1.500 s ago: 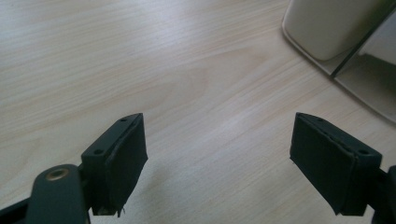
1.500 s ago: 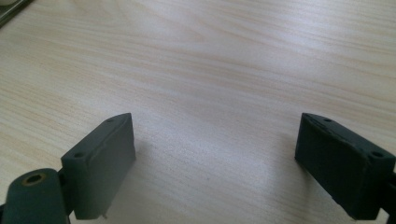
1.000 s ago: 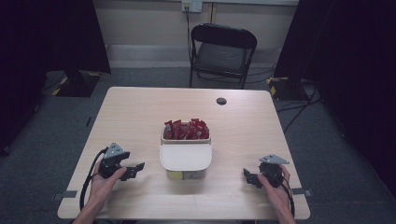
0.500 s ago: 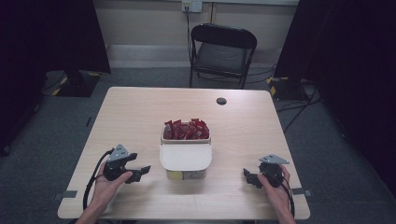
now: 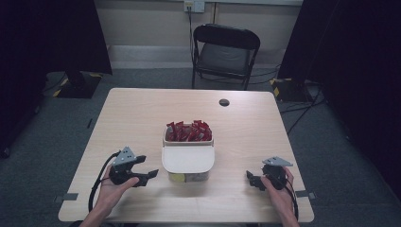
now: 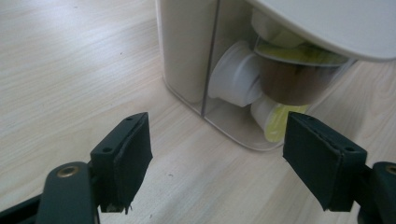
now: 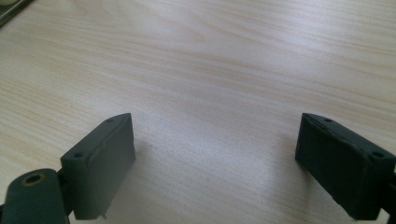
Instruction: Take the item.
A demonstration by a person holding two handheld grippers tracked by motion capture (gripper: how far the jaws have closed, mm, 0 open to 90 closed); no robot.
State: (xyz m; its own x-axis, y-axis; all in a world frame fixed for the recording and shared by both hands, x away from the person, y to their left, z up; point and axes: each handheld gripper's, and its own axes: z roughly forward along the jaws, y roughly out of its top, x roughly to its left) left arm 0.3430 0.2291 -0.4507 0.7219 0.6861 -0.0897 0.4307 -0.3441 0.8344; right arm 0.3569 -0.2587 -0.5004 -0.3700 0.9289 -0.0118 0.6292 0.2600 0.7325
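left hand-held gripper (image 5: 144,175): palm-up hand low on the tabletop (image 5: 142,118), jaws wide, empty, aimed at the container's near corner | container (image 5: 187,158): just ahead, long axis running away from the person, white lid near, red packets (image 5: 188,131) far, capsules (image 6: 233,74) behind clear wall | right hand-held gripper (image 5: 253,179): resting low, jaws wide, empty, container well apart

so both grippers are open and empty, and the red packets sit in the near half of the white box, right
Not quite. The left gripper and right gripper are open and empty, but the red packets sit in the far half of the white box, toward the chair. The high view shows it.
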